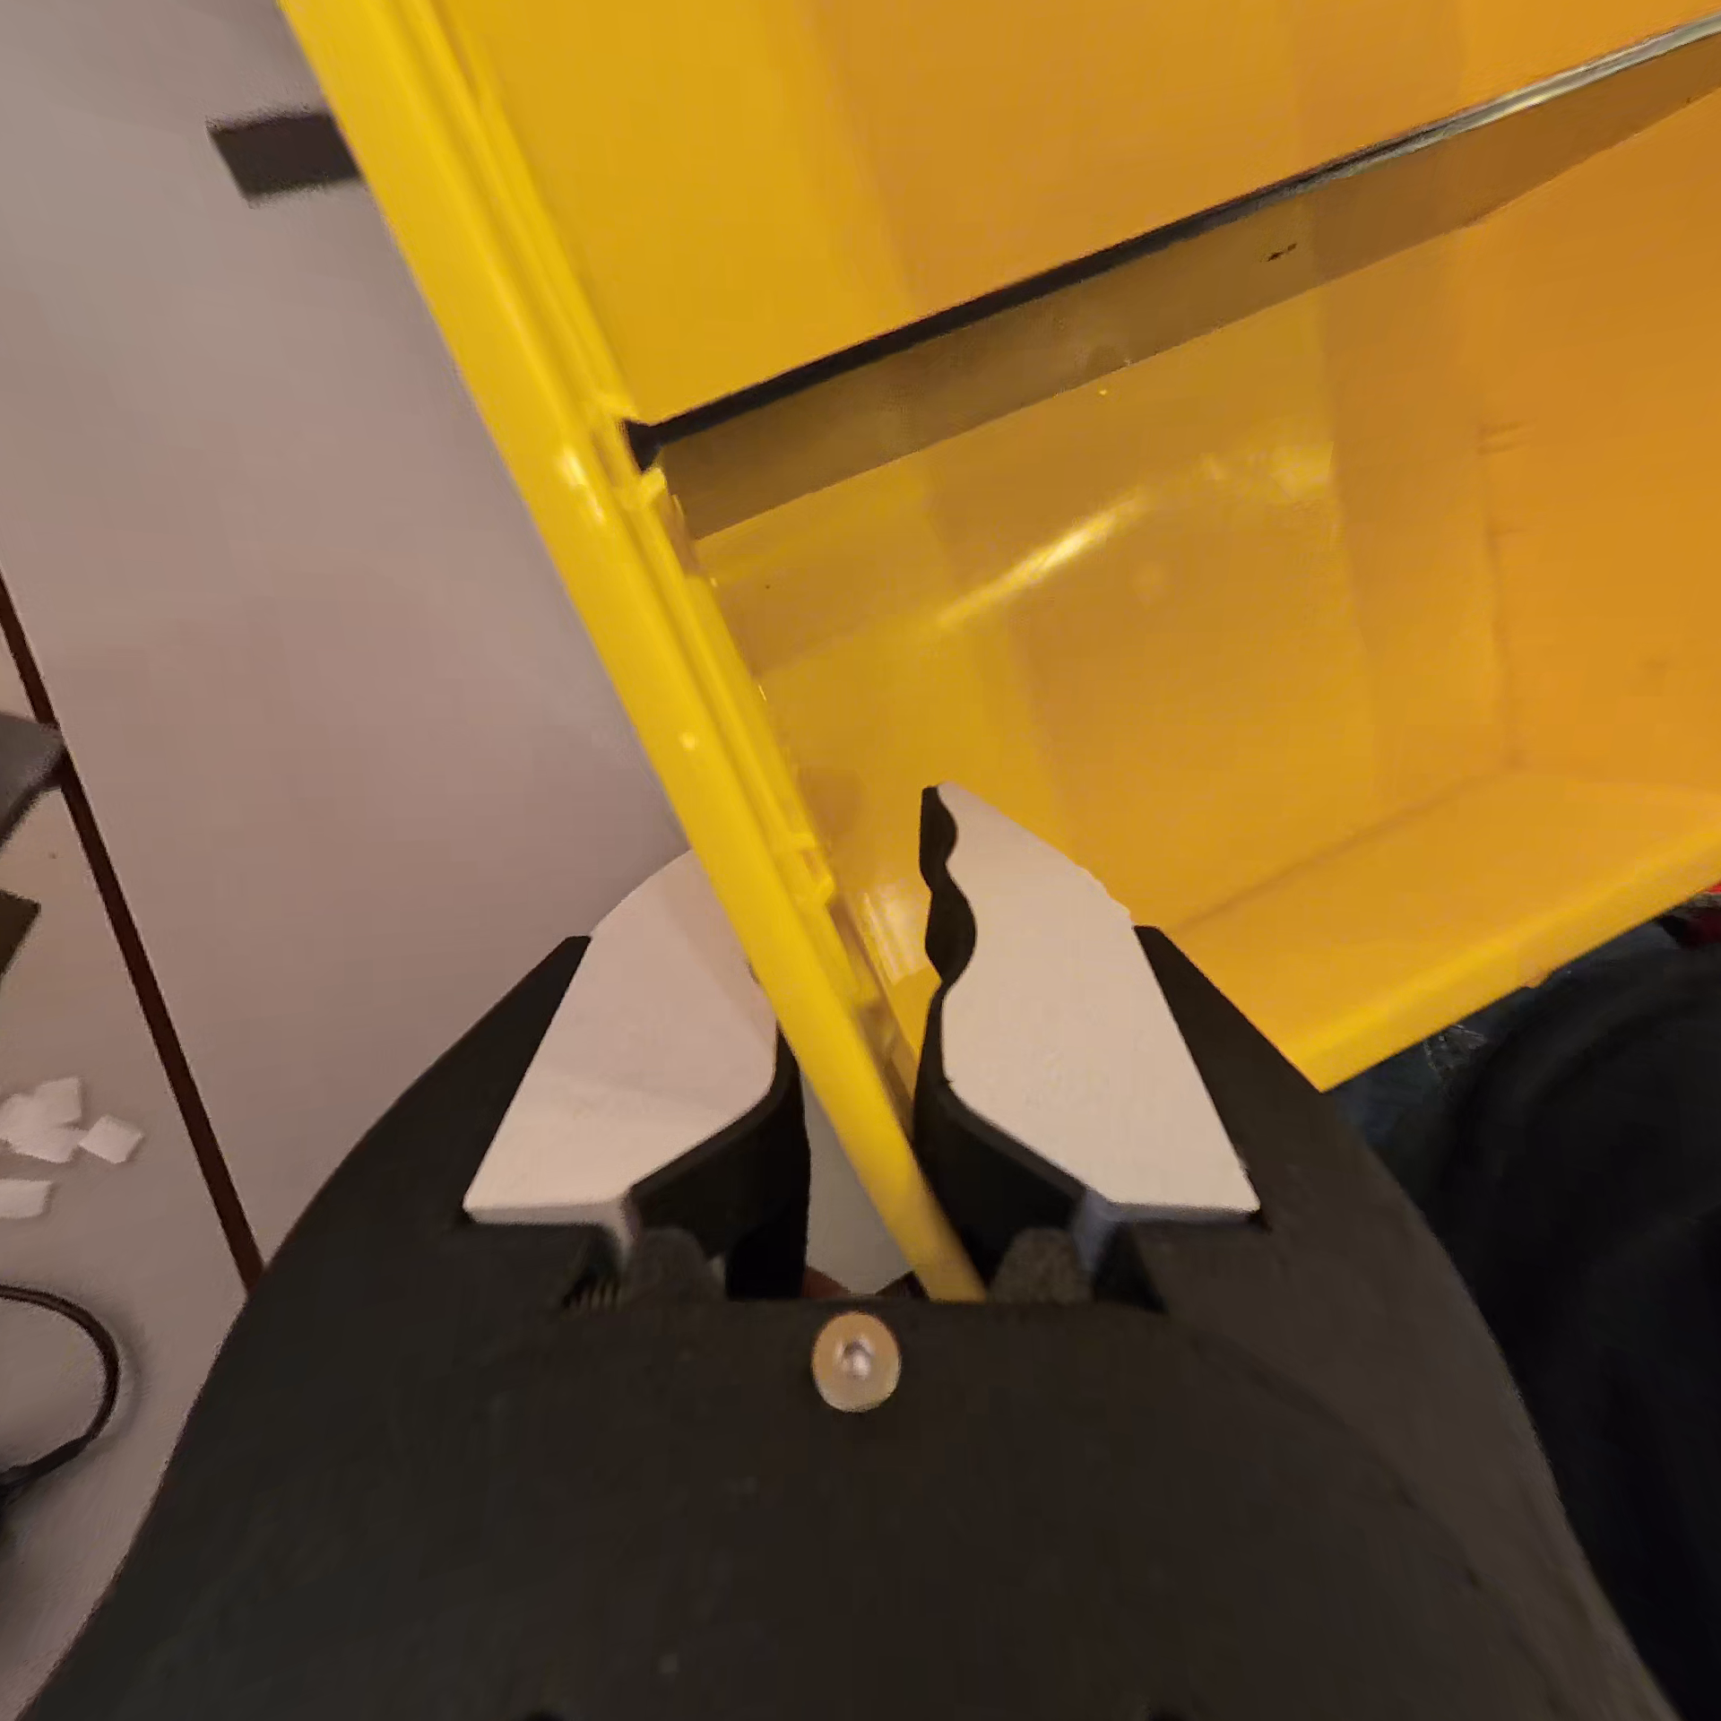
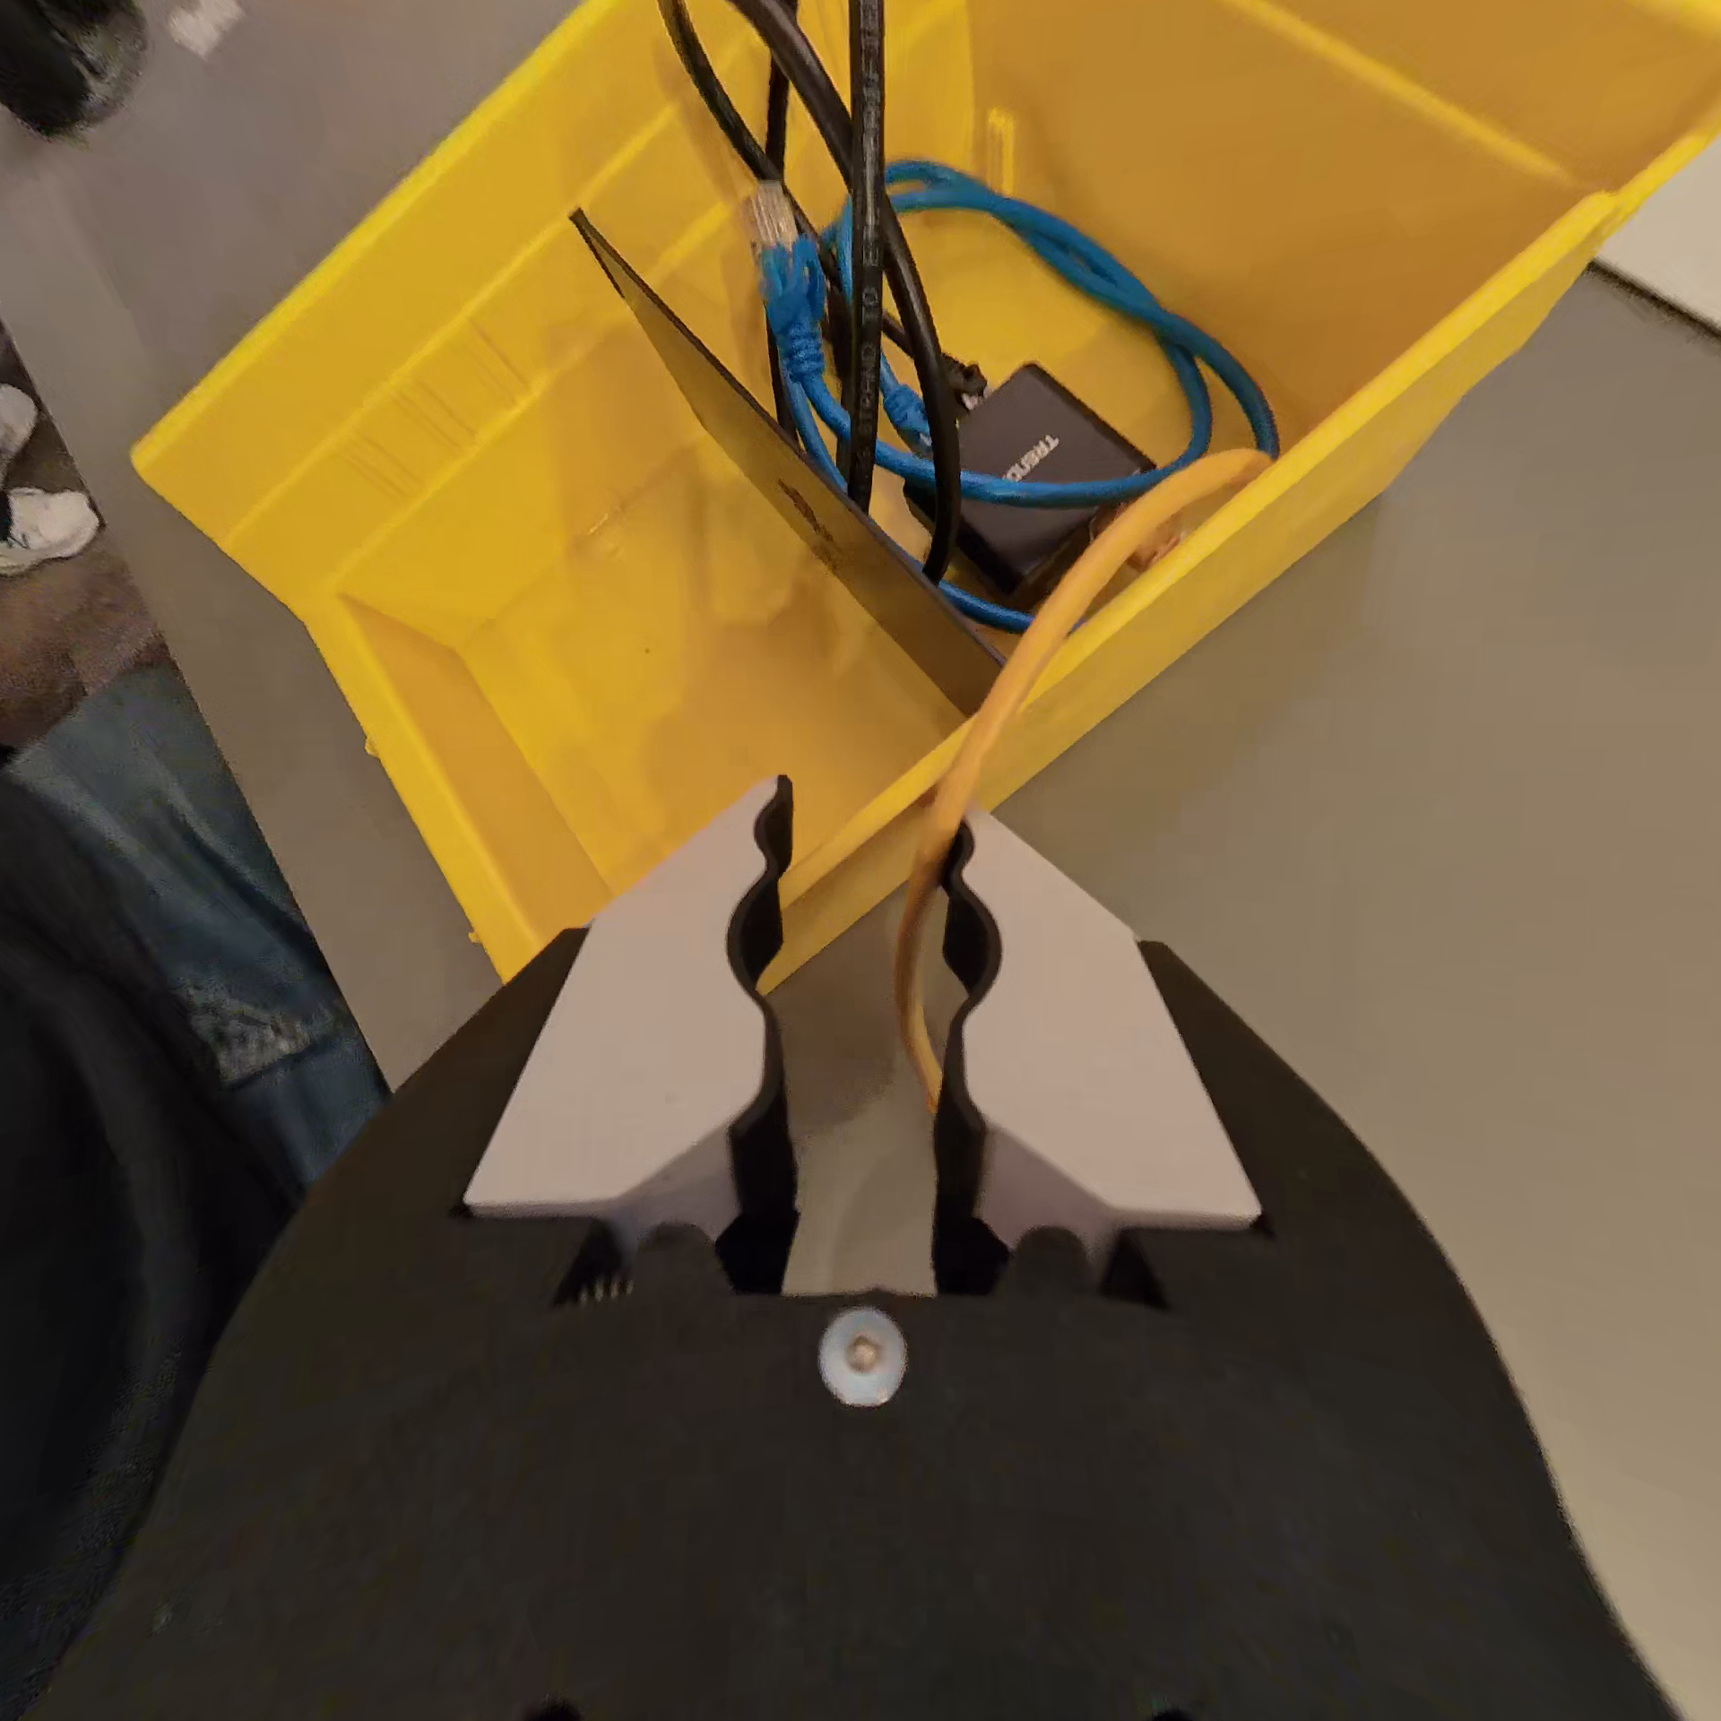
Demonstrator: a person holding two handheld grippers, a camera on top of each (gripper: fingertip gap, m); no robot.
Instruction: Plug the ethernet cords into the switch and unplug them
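Note:
A yellow bin [image 2: 559, 559] stands on the grey table, split by a dark divider [image 2: 838, 521]. Its far compartment holds the black switch [image 2: 1043, 466], a coiled blue ethernet cord [image 2: 1164, 307] with a loose plug [image 2: 778, 251], and black cords [image 2: 866, 233]. A yellow cord [image 2: 1024, 652] runs out over the bin's rim. It lies loose between my open right gripper's [image 2: 875, 810] jaws, against the right finger. My left gripper [image 1: 810, 829] is closed astride the bin's side wall [image 1: 652, 605] beside the empty compartment, with one finger inside and one outside. The divider [image 1: 1117, 326] is ahead of it.
The grey table [image 2: 1397, 838] spreads to the right of the bin. A person's jeans [image 2: 186, 931] are at the table's edge and also show in the left wrist view [image 1: 1537, 1211]. White paper scraps [image 1: 56, 1127], a black cable [image 1: 74, 1378] and a black strip [image 1: 270, 149] lie left of the bin. The left gripper's tips are roughly 40 centimetres from the right gripper's.

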